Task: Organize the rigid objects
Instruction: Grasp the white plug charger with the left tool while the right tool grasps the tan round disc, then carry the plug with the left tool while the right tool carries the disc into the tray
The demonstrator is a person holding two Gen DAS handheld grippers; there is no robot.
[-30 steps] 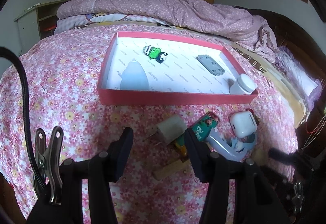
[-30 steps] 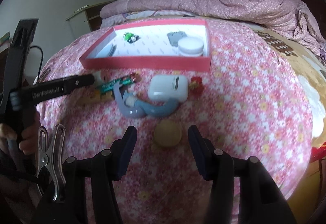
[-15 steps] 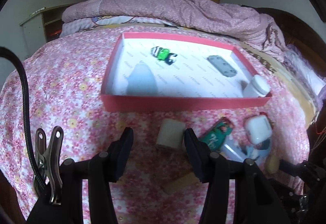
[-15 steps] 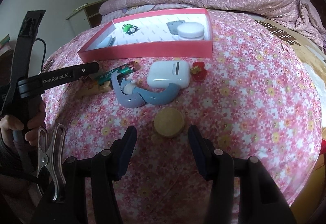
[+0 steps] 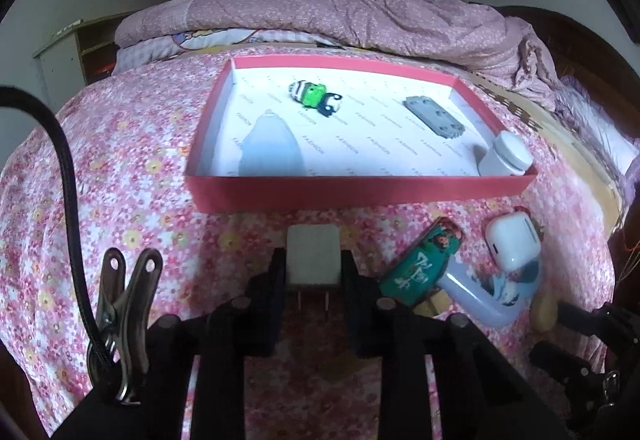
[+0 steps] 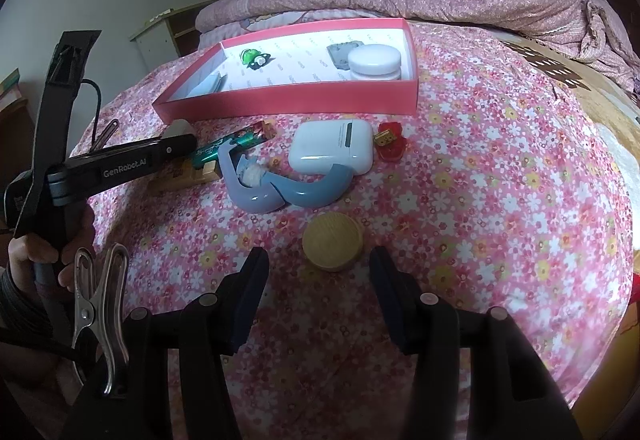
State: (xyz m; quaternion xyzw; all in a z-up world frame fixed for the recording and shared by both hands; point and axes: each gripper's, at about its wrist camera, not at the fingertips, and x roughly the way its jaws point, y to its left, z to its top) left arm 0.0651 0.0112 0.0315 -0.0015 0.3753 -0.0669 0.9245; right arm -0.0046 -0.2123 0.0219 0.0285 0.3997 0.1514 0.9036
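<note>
In the left wrist view, the white plug adapter (image 5: pixel 313 254) is clamped between the just-closed jaws of the left gripper (image 5: pixel 313 272), on the bed (image 5: pixel 132 176) before the red tray (image 5: pixel 360 192). In the right wrist view, the right gripper (image 6: pixel 318 280) is held apart, empty, behind the wooden disc (image 6: pixel 332 246).

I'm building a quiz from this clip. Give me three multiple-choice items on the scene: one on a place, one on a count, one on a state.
1. Where is the wooden disc?
A. in the red tray
B. on the bedspread ahead of the right tongs
C. on the earbud case

2. How many things lie in the red tray?
A. two
B. four
C. six

3. The left tongs are
A. wide open
B. shut on the white plug
C. shut on nothing

Key: 1 B, the disc lies ahead of the open right tongs; 2 B, green toy, grey plate, white jar and pale bluish piece; 3 B, both pads press the white plug.
</note>
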